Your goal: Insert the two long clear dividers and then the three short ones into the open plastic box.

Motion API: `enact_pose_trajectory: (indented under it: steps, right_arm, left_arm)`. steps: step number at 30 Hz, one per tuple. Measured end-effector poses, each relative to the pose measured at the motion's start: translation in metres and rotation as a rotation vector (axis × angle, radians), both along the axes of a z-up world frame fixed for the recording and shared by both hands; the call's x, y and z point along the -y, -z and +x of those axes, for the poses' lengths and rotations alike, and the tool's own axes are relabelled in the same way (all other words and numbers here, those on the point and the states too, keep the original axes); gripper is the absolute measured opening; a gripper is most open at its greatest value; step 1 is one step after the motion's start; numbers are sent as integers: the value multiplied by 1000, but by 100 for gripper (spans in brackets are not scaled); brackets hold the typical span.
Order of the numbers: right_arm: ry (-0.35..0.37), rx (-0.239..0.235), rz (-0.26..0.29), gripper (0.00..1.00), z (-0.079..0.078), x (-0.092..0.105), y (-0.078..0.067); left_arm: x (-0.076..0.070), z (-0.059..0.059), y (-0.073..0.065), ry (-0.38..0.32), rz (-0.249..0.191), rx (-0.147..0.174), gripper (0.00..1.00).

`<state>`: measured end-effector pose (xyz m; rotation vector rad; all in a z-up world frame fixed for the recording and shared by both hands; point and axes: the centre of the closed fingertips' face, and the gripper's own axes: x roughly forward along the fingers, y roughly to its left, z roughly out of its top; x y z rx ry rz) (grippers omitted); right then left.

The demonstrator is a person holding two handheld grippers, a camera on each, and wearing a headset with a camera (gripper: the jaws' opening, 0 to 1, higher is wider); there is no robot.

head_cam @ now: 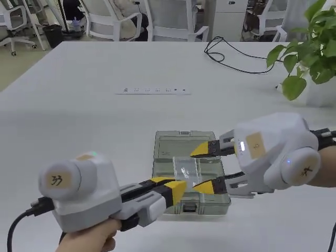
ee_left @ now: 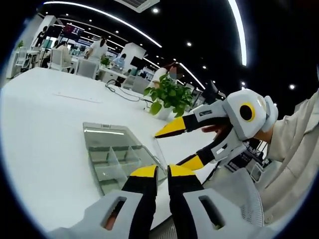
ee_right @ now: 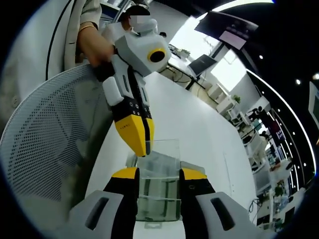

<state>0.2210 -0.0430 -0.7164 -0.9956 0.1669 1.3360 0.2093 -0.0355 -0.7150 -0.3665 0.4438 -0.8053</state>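
The open clear plastic box lies on the white table, its lid flat behind it, and clear partitions show inside it. A clear divider hangs upright just above the box. My left gripper comes in from the lower left and is shut on the divider's near edge. My right gripper reaches in from the right. It stands open, its yellow tips either side of the divider, one tip over the lid and one over the box. In the left gripper view the divider rises edge-on from my shut jaws.
A white power strip lies mid-table. A black cable loops at the back right, beside a potted plant. Office chairs stand beyond the far edge. A mesh chair back is close behind my left hand.
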Motion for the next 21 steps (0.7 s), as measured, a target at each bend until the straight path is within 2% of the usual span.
enact_pose_trajectory:
  steps: [5,8,9,10,11,21]
  right_arm:
    - [3,10,-1,32,1,-3,0]
    - [12,10,6,32,1,-5,-2]
    - [16,11,7,32,1,-5,-2]
    - [19,13,9,32,1,-5,-3]
    - [26,9,9,33,1,-5,-2]
    - [38,8,19,33,-1,-7,-2]
  left_arm:
    - [-1,-1,-2,-1,-32,-24,0]
    - [-4,-1,-2,-23,-81,-78,0]
    - [-5,-1,-2,-34,-110,-113,0]
    - [-5,0,-2,-40,-128,-134,0]
    - [-6,0,-1,-38,-132,-145,0]
    - [-7,-2,-1,-45,-134,-188,0]
